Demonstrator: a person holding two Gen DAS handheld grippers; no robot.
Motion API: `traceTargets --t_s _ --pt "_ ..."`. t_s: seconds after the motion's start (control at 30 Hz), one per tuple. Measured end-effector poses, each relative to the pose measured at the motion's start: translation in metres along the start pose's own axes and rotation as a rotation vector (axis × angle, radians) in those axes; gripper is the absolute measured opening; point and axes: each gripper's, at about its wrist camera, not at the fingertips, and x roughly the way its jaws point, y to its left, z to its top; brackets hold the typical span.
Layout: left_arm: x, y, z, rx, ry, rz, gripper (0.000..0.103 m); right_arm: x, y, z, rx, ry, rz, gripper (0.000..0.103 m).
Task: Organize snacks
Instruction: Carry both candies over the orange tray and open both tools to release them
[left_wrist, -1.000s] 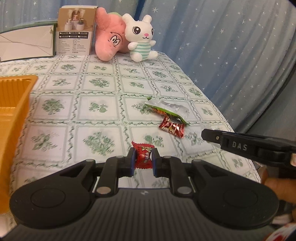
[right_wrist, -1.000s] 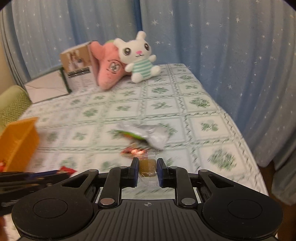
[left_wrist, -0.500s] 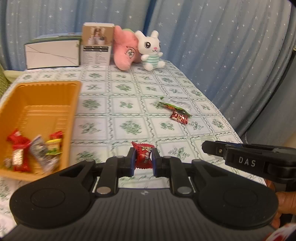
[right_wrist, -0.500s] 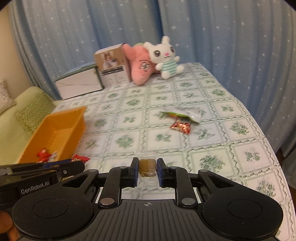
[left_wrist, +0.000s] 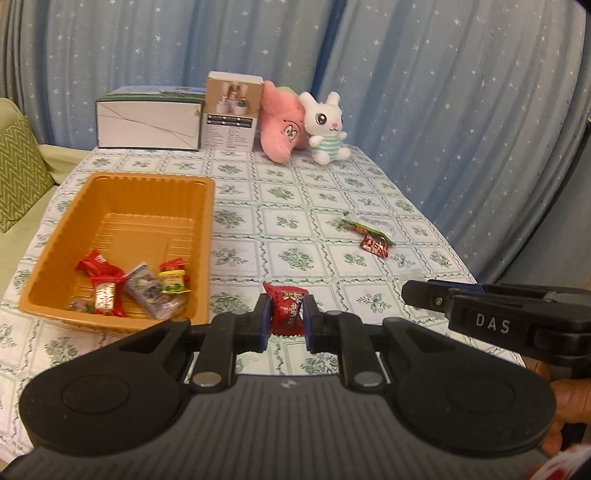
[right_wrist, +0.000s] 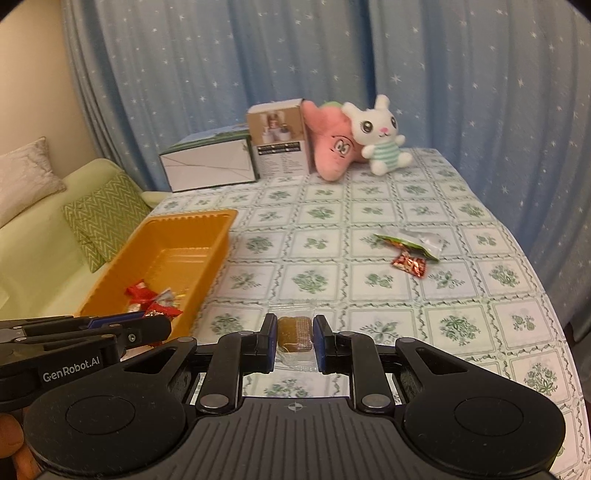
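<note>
snacks are being gathered from the bench (left_wrist: 325, 258) into the orange tray (left_wrist: 207, 229), sitting ahead and to the left of both grippers, with several wrapped pieces already lying in its near end. the left gripper (left_wrist: 287, 317) is clamping a red wrapped candy (left_wrist: 288, 310) between its pads, hanging above the bench just right of the tray's near corner, likely for dropping it in. to its right, the right gripper (right_wrist: 295, 338) is pinching a brown biscuit in a clear wrapper (right_wrist: 294, 332), also raised off the cloth. further ahead and right, a green-and-silver packet (right_wrist: 410, 242) and a small red candy (right_wrist: 409, 264) are lying touching, not yet collected.
</note>
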Motion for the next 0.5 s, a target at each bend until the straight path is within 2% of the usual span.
traceTargets --t_s 0.5 --pt "-0.022 0.030 -0.002 -0.037 -0.023 0.046 0.016 0.008 0.034 0.002 -0.058 0.014 0.044 0.021"
